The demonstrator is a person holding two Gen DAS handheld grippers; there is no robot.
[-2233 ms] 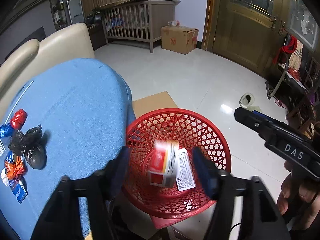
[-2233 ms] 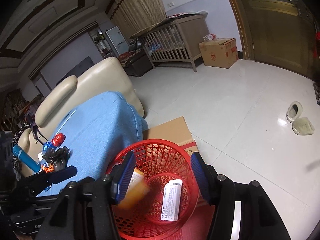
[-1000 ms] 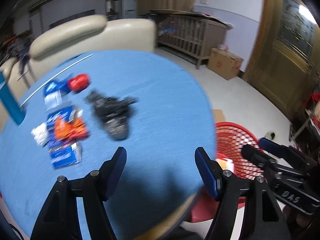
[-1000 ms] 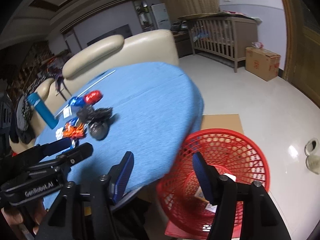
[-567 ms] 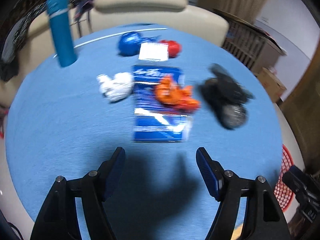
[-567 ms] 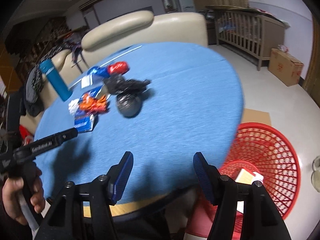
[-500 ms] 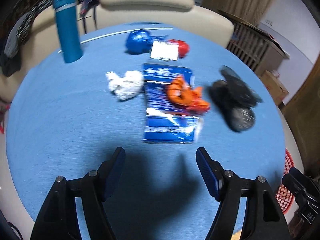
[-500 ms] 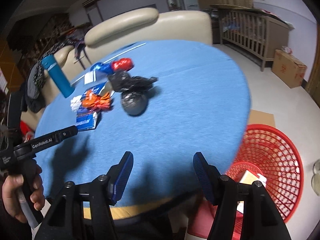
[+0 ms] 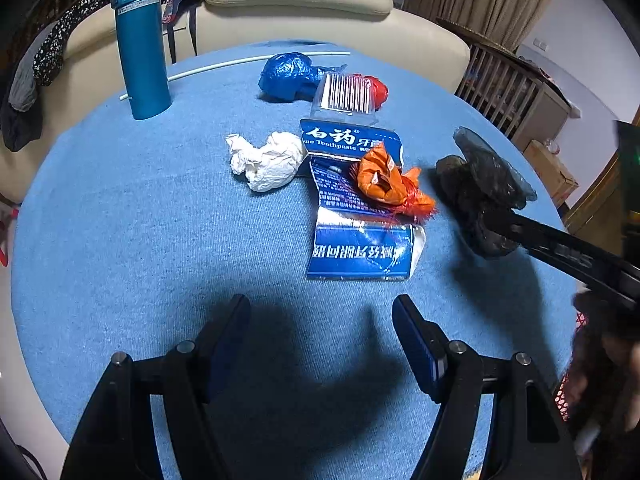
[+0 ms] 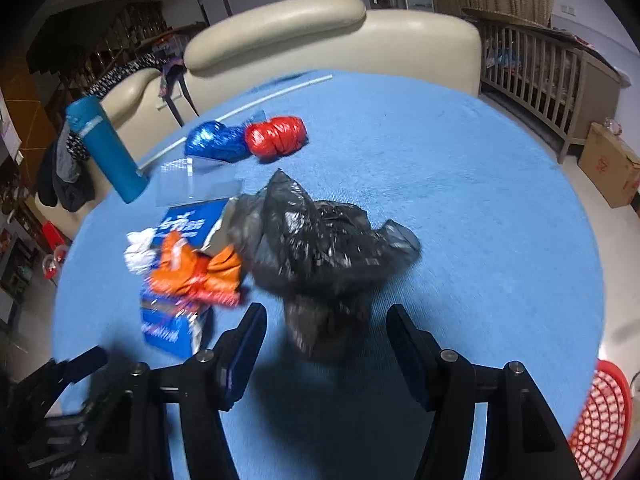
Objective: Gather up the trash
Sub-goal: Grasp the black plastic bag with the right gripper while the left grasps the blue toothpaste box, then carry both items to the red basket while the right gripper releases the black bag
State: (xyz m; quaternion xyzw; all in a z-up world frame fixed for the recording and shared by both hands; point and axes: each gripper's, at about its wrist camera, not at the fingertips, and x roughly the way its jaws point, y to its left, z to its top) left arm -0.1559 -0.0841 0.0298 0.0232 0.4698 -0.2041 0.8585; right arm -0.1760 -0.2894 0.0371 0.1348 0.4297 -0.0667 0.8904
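Several scraps remain on the table [image 9: 120, 220]: black bag [image 10: 320, 248], toothpaste box [image 9: 360, 248], white paper [image 9: 266, 160]. Both left gripper [image 9: 320, 332] and right gripper [image 10: 322, 340] gape empty.

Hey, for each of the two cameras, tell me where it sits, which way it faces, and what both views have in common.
Left wrist: on the left tool, angled down at the blue table; faces the toothpaste box and white paper wad; its open fingers show, plus the right tool entering from the right.
Right wrist: on the right tool, angled down at the black bag; its open fingers show, plus the left tool at lower left.
Shared: table, box, black bag, orange wrapper, teal bottle, sofa.
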